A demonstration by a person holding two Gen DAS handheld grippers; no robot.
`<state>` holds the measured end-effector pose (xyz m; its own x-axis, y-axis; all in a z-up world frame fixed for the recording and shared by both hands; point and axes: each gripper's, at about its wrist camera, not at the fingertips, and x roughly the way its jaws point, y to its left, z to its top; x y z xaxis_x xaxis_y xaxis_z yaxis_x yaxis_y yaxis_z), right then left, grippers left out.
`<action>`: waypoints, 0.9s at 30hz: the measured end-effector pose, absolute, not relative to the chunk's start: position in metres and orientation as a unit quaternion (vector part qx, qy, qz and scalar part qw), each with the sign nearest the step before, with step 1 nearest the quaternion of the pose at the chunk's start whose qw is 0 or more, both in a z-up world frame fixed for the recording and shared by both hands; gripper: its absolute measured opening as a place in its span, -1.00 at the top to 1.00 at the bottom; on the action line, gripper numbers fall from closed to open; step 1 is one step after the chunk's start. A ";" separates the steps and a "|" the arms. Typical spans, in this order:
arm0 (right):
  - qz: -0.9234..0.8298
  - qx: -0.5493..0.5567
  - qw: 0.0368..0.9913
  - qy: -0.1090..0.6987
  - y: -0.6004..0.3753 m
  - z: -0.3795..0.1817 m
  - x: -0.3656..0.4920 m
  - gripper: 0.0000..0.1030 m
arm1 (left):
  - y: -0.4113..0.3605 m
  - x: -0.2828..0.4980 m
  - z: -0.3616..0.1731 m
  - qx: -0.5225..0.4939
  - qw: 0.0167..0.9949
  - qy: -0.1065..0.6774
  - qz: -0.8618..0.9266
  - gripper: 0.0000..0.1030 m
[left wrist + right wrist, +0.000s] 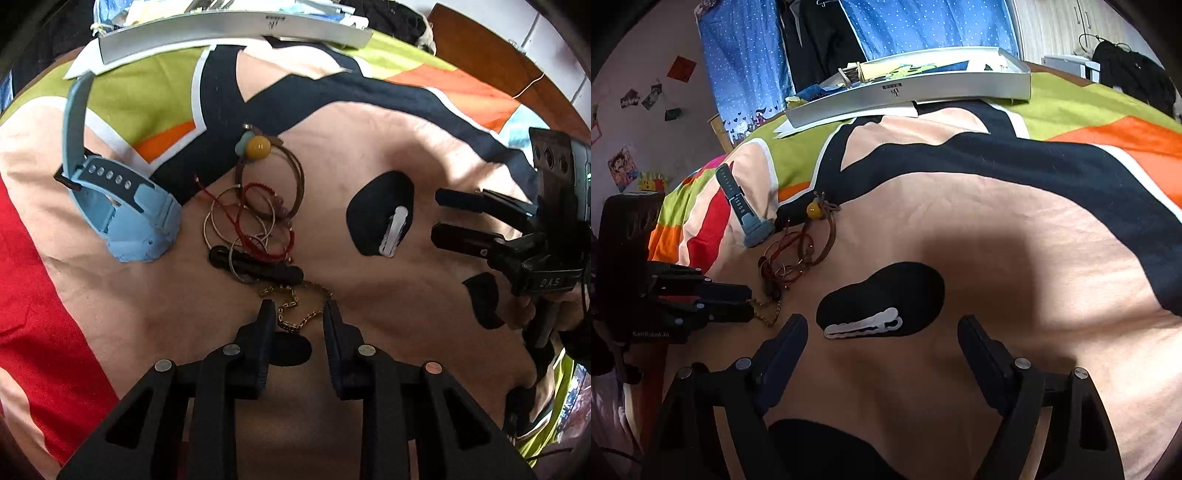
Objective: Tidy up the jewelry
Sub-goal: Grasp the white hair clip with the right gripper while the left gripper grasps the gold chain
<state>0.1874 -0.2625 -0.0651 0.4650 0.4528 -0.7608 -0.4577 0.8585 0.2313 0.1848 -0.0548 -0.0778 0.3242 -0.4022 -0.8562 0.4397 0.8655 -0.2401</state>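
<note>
A gold chain [295, 317] lies on the patterned bed cover [369, 155], between the fingertips of my left gripper [298, 308]. Its jaws stand narrowly apart and do not press on the chain. Just beyond lie a black hair clip [258, 266], a tangle of red and thin metal bracelets [251, 221], a brown cord bracelet with a yellow bead [258, 146] and a light blue watch [129, 221]. My right gripper [882, 323] is open wide, low over the cover, with a white hair clip [862, 326] lying just ahead between its fingers. The left wrist view shows that gripper [437, 216] beside the clip [395, 230].
A long silver tray [908, 92] holding papers and small items stands at the far edge of the bed. Behind it hang blue dotted curtains [746, 55]. A hand [528, 314] holds the right gripper's handle. The left gripper [738, 306] sits close to the right gripper's left finger.
</note>
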 end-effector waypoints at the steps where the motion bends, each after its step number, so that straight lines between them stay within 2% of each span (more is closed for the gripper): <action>1: 0.269 -0.005 0.854 0.446 -0.261 -0.066 0.188 -0.58 | -0.054 0.185 -0.079 0.020 0.811 0.523 -0.260 0.56; 14: 0.271 -0.016 0.844 0.463 -0.255 -0.078 0.196 -0.58 | -0.054 0.184 -0.086 0.068 0.796 0.534 -0.276 0.56; 17: 0.275 -0.021 0.842 0.463 -0.253 -0.080 0.196 -0.58 | -0.056 0.182 -0.087 0.082 0.801 0.534 -0.257 0.68; 22: 0.283 -0.036 0.839 0.464 -0.245 -0.084 0.197 -0.56 | -0.048 0.176 -0.085 0.059 0.808 0.541 -0.224 0.75; 27: 0.280 -0.047 0.839 0.465 -0.234 -0.088 0.202 -0.35 | -0.031 0.171 -0.081 0.014 0.816 0.539 -0.208 0.76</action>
<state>0.2020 -0.2340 -0.0878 0.4114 0.4259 -0.8059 -0.5130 0.8390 0.1816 0.1707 -0.0308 -0.0812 0.3336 -0.3238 -0.8854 0.3546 0.9133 -0.2004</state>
